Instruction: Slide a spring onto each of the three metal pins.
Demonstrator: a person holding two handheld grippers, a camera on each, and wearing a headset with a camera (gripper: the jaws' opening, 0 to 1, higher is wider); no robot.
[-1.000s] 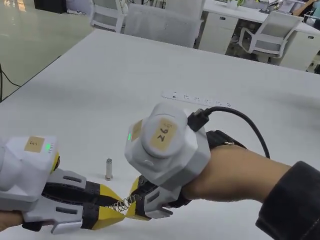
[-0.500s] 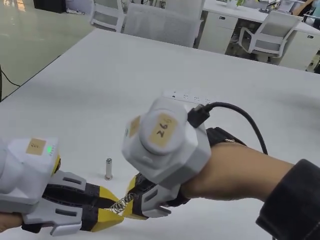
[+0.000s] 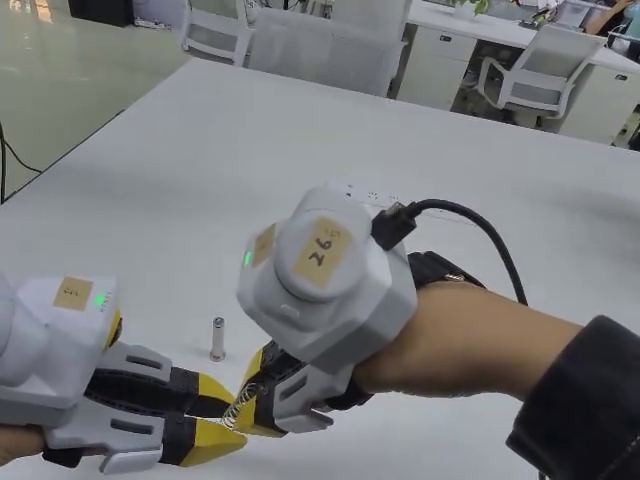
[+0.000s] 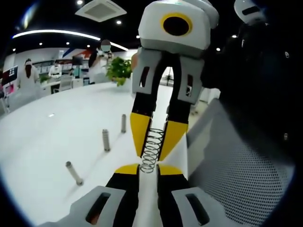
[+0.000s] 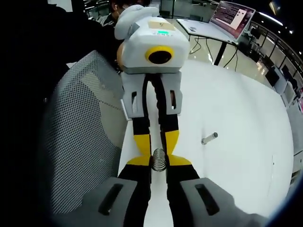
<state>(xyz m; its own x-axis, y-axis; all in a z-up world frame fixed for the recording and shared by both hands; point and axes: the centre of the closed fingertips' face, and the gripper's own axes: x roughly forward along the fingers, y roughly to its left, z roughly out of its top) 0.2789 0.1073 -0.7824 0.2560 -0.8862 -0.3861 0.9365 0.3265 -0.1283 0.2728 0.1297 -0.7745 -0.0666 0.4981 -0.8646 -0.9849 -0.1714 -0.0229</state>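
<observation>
Right gripper (image 3: 253, 397) edged leftward; spring (image 4: 152, 149) thin, silvery coil

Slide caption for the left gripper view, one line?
Left gripper and right gripper pinch a small steel coil spring beside three bare metal pins.

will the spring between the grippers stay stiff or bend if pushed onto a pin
The spring is thin, open-coiled wire, so it probably bends and compresses easily. It looks light, pinched by the left gripper and right gripper. Its round coils may slip from the jaw tips.
</observation>
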